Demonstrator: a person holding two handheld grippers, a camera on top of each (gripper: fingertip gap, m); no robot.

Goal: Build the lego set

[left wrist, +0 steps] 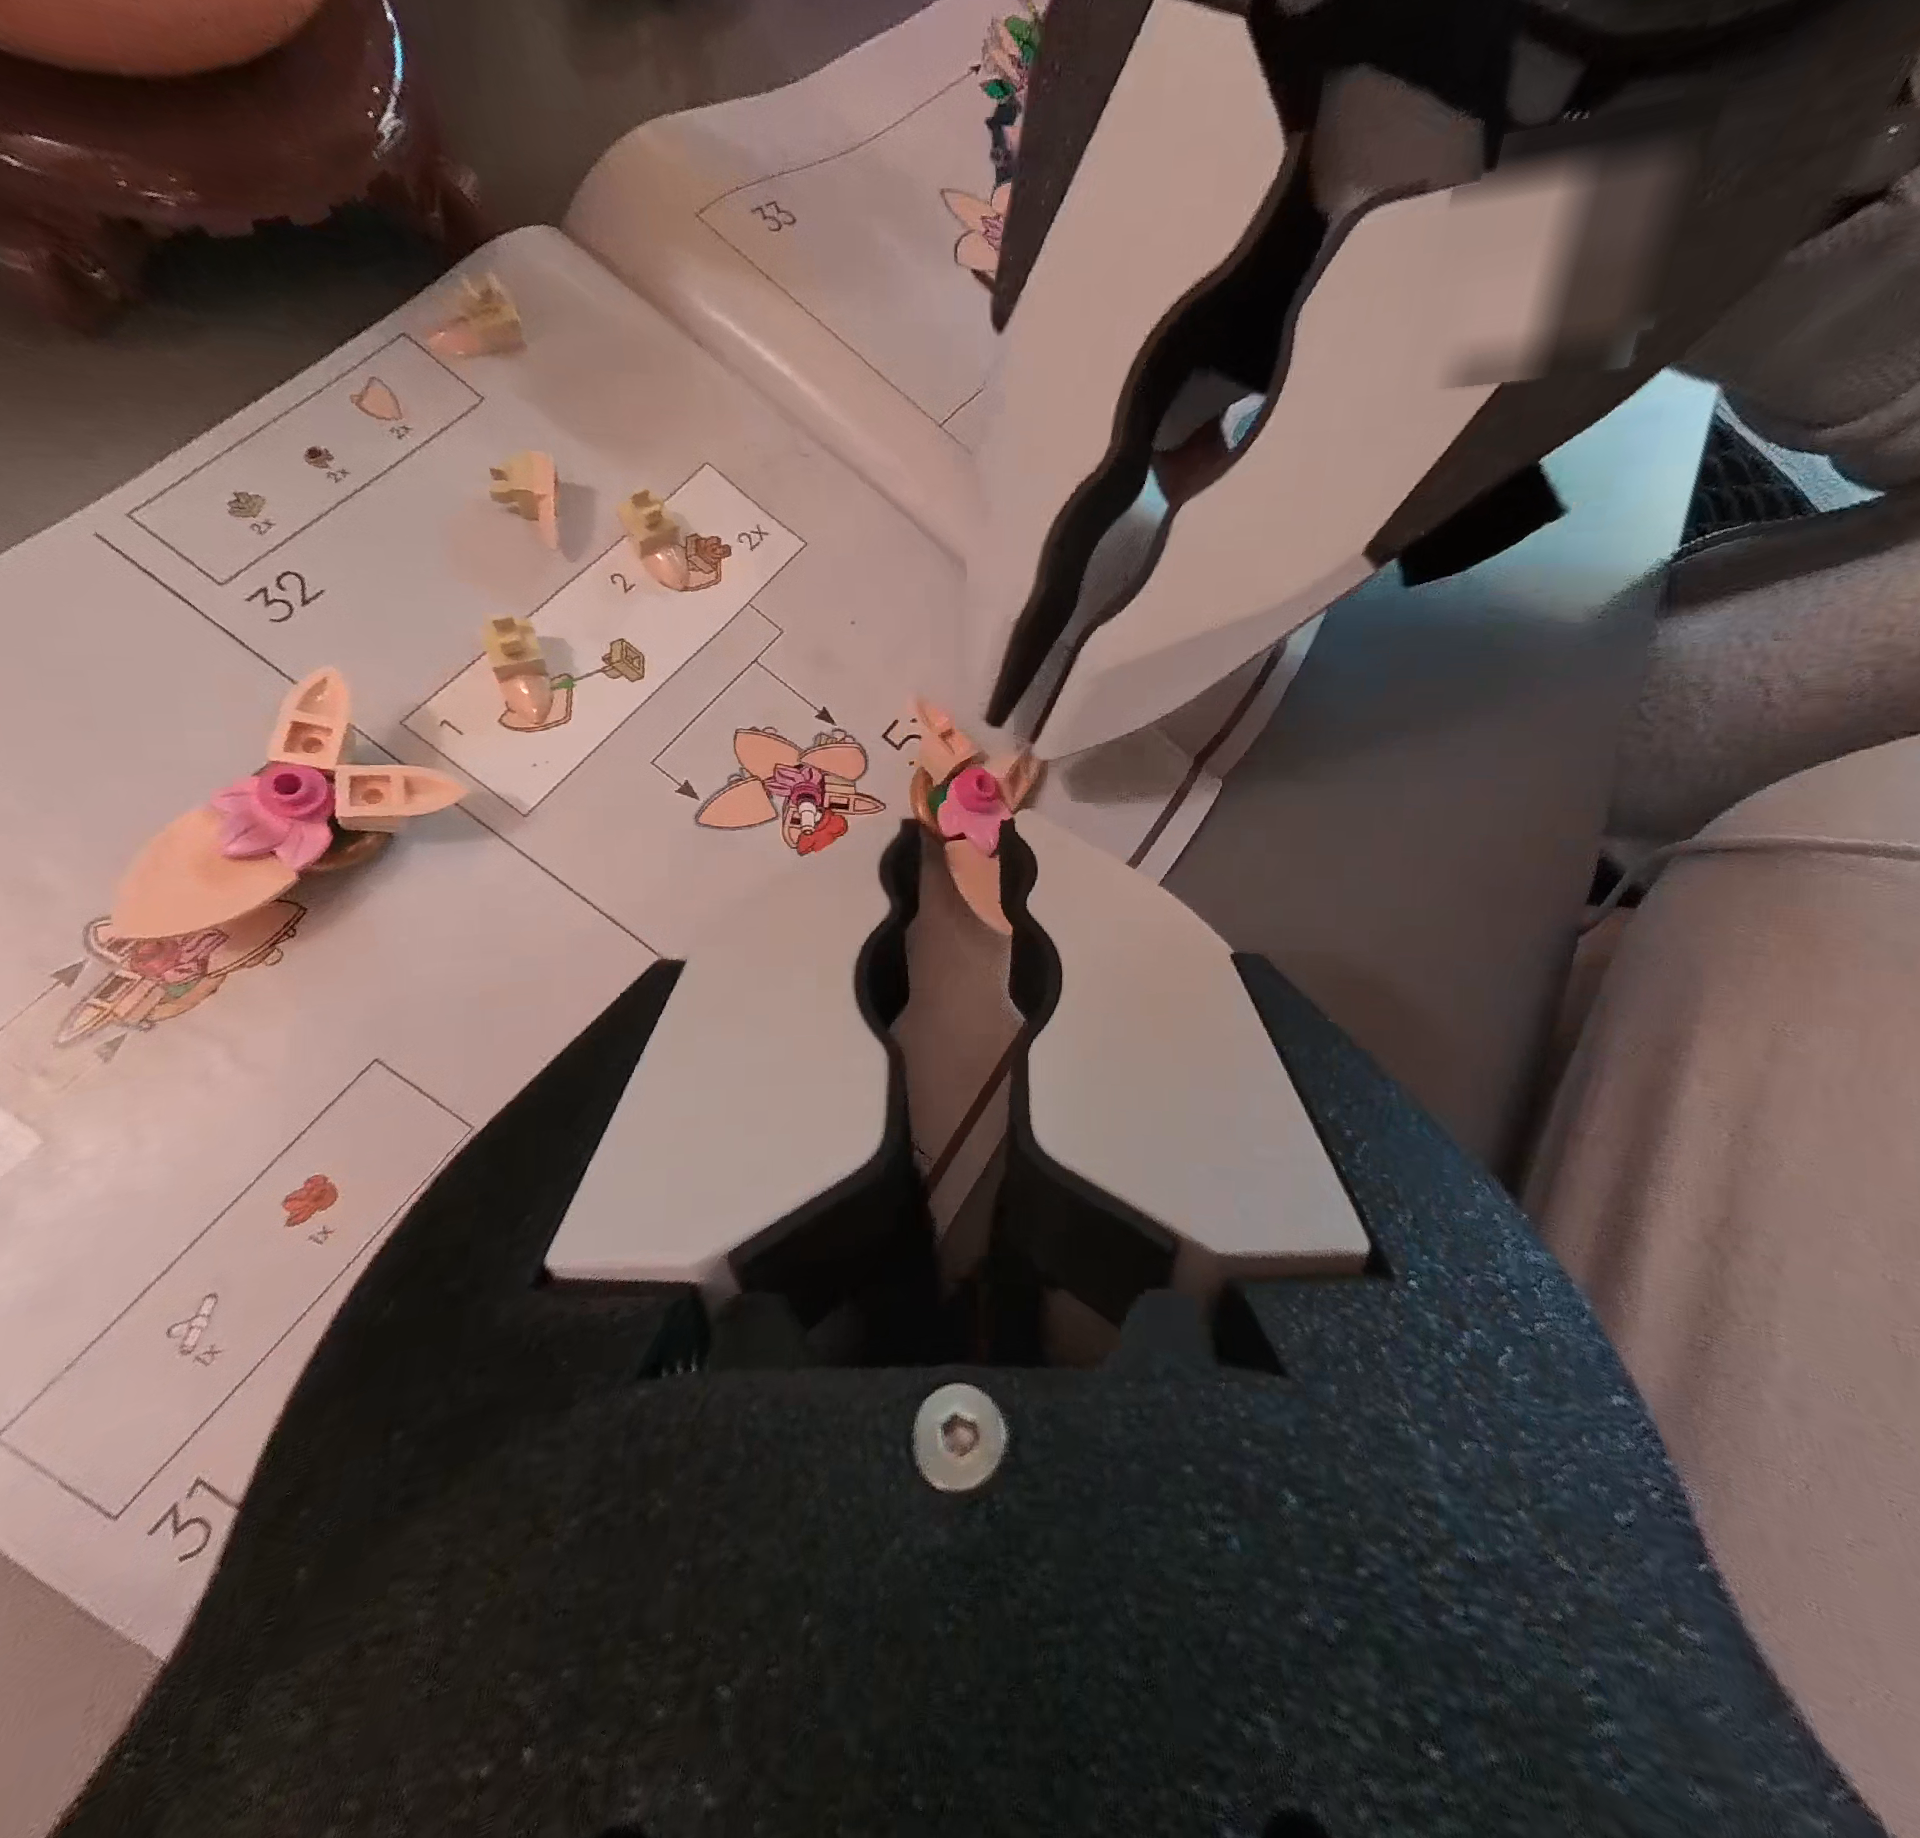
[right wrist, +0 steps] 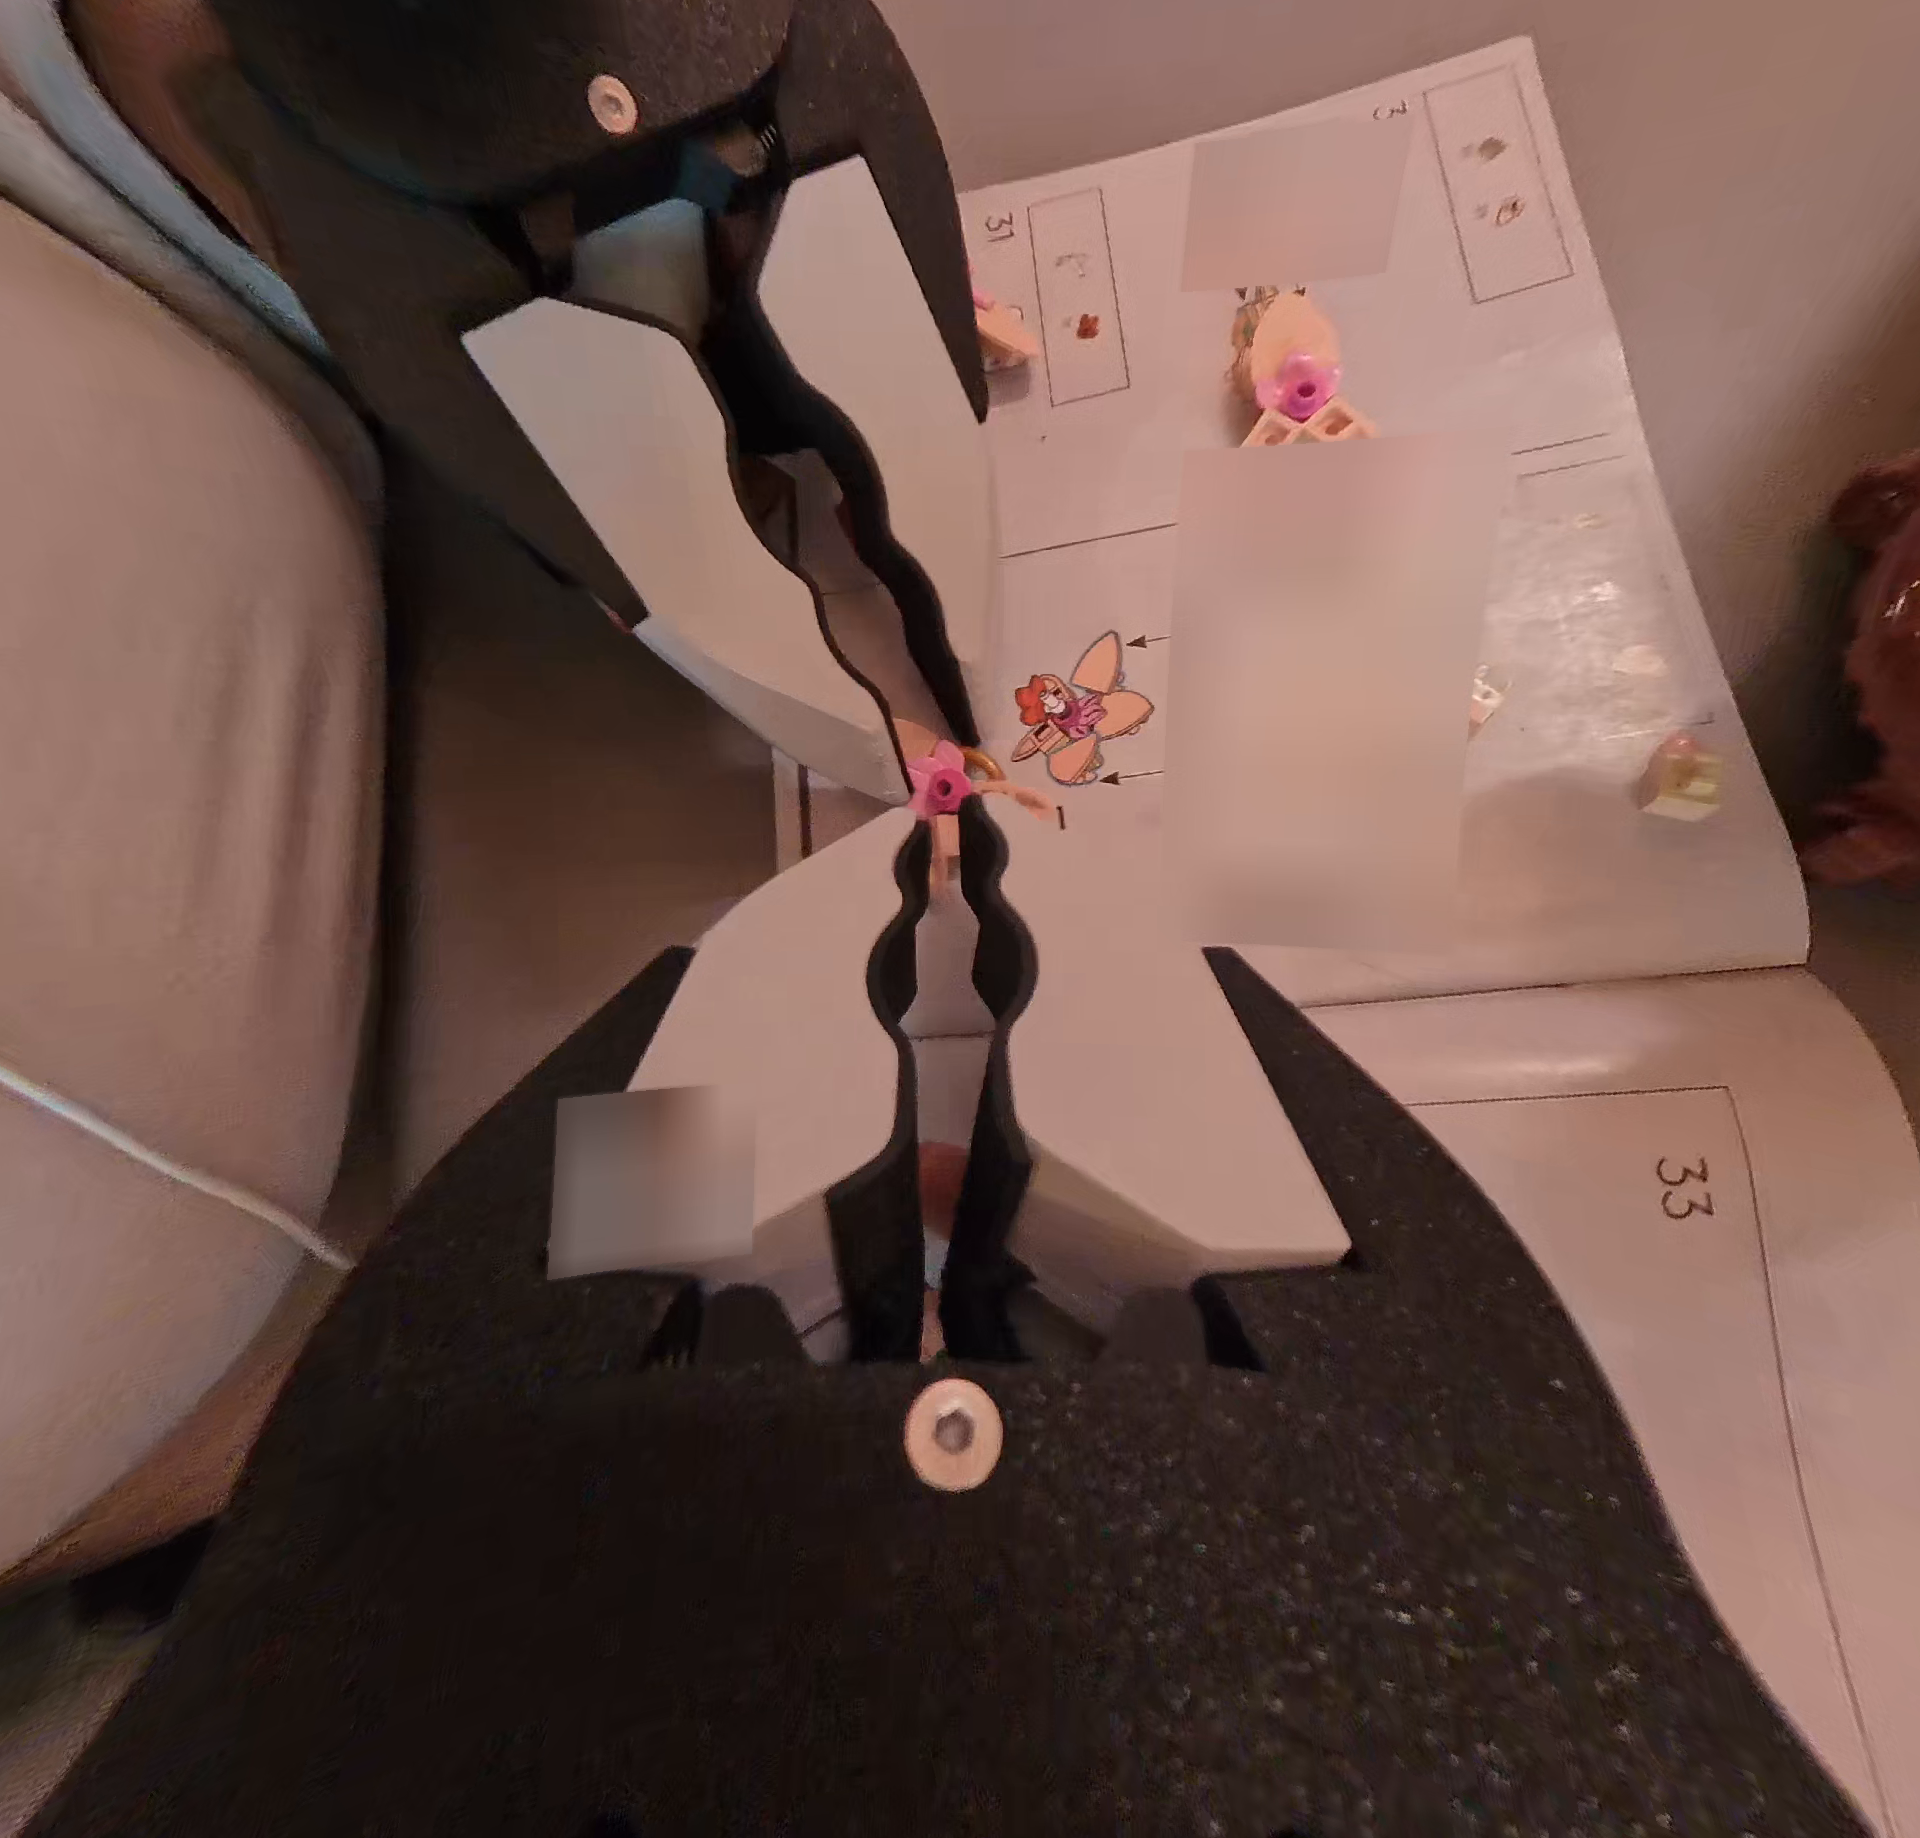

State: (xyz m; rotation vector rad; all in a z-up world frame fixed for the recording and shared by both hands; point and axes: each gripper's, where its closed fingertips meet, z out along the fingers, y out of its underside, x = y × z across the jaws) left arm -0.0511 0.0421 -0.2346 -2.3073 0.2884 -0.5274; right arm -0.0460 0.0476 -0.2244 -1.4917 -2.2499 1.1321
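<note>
My left gripper (left wrist: 961, 843) is shut on a small flower assembly (left wrist: 971, 796): a pink flower, a gold ring and peach petals. It grips the large peach petal (left wrist: 982, 884). My right gripper (left wrist: 1013, 734) comes in from the upper right, and its tips meet the same assembly. In the right wrist view my right gripper (right wrist: 940, 838) is shut on a thin peach petal piece (right wrist: 943, 858) just below the pink flower (right wrist: 940, 786). The left gripper (right wrist: 940, 749) closes on the flower from above. Both hold it above the open instruction booklet (left wrist: 623, 915).
A second flower assembly (left wrist: 281, 812) lies on the booklet's left page. Several loose peach-and-tan petal pieces (left wrist: 525, 500) lie on that page. A brown stand (left wrist: 208, 178) is at the far left. A person's beige-clad legs (left wrist: 1714, 1061) are to the right. My left and right fingertips are right by each other.
</note>
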